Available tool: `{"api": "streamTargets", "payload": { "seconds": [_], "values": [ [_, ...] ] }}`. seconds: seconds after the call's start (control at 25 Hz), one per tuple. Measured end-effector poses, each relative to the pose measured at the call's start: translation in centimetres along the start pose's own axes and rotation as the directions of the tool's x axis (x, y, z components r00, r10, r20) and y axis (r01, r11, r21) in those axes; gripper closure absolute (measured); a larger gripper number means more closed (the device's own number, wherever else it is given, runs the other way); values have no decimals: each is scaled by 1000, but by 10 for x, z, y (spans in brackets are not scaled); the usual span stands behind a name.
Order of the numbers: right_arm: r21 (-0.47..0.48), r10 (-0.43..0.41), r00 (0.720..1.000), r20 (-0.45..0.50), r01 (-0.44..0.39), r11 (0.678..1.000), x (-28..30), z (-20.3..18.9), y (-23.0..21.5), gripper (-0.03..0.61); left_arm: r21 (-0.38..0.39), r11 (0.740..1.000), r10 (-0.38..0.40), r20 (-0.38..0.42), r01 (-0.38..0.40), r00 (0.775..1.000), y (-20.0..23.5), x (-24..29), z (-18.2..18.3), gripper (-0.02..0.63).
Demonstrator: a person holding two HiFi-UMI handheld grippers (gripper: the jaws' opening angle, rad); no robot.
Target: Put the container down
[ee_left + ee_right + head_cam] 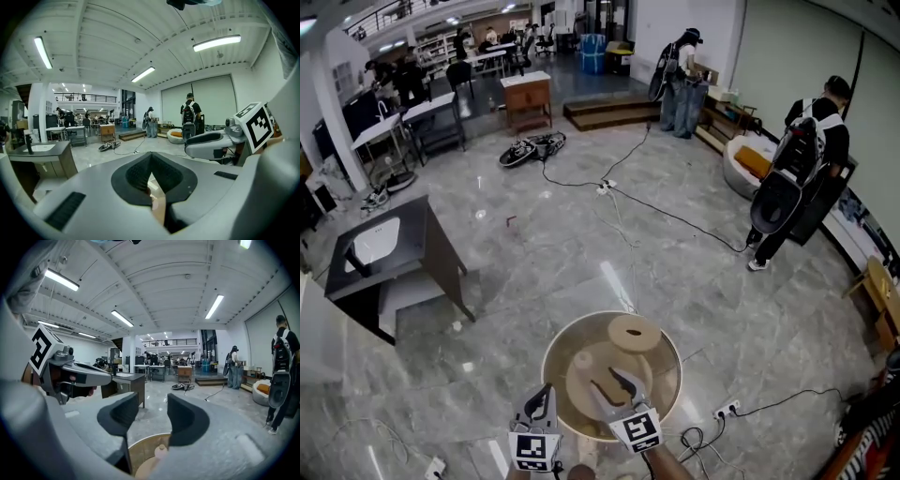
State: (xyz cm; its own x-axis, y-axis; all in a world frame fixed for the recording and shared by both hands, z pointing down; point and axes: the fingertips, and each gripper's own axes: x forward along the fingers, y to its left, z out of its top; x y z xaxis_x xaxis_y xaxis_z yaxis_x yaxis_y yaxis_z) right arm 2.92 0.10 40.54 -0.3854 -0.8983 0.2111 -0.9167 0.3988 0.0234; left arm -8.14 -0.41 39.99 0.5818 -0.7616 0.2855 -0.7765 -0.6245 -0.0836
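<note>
Plainly, the round wooden container (664, 375) sat low in front of the person, above the stone floor (581, 244), and whether anything bore it from below could not be told. The left gripper (151, 161) had its jaws drawn together on a thin tan edge, which I took for the container's near rim. The right gripper (152, 416) stood over the bowl with its jaws well apart and nothing between them. Loose wooden pieces (635, 334), a flat disc among them, lay inside. Lowered on that single off-centre pinch, the container could tilt away, spill the pieces, or slip from the pads and strike the hard floor. The cables (712, 436) lying just beside it could leave it rocking.
</note>
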Motion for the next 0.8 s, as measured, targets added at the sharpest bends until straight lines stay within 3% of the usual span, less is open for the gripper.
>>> {"api": "streamTargets", "payload": {
  "seconds": [0.52,0.8],
  "values": [
    [-24,-71,997,14,71,997,-137,17,43,505,20,1000,0,28,-1,1000,-72,-112,20,597],
    [-32,-113,993,20,114,993,-207,19,64,564,-17,1000,19,27,-18,999,-99,-169,18,597]
  ]
}}
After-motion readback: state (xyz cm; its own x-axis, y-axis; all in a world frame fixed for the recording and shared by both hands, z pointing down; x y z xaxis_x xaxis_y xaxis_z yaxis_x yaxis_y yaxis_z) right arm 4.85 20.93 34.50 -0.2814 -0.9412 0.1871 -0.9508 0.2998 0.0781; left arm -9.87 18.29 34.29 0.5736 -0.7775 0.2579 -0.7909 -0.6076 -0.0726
